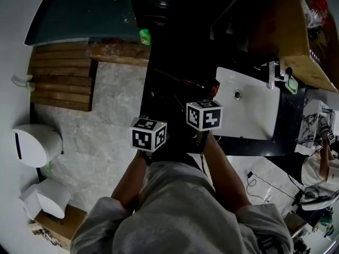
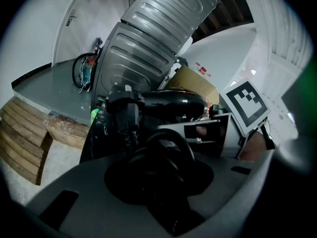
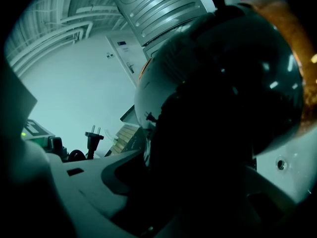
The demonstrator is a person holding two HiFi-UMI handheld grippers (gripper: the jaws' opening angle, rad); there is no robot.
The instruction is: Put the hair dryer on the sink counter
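dryer held over the counter, cord gathered up

the left gripper is clamped on the coiled cord, probably so it does not trail. the right gripper has its jaws closed round the dryer body, taking the weight. the dryer sits over the dark counter, just left of the sink, seemingly not yet set down. the sink holds only its drain.

sink basin bare, open from above; faucet crowds far rim; counter strip narrow
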